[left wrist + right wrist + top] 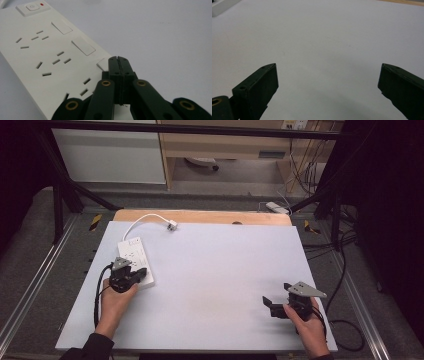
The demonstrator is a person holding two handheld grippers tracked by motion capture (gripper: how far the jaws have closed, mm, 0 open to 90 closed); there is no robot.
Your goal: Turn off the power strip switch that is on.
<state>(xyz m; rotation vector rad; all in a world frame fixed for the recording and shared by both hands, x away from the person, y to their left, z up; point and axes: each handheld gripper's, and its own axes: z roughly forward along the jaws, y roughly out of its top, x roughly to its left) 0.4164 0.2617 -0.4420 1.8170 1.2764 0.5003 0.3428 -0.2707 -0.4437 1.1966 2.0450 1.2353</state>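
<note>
Power strip [50,57] near end behind tongs [118,60]

Counter [210,285]: pale grey-white board, wood edge at top | white power strip [136,260] flat at left | its cord and plug [172,225] upper left

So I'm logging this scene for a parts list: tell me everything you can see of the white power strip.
The power strip is a long, flat, white block that looks like plastic, lying face up on the left part of the white table. Its top carries rows of socket slots, small rectangular switches along one edge, and a round power button beside a red light at the far end. A white cable curves from that end to a plug. The left gripper, jaws shut, sits over its near end.
</note>
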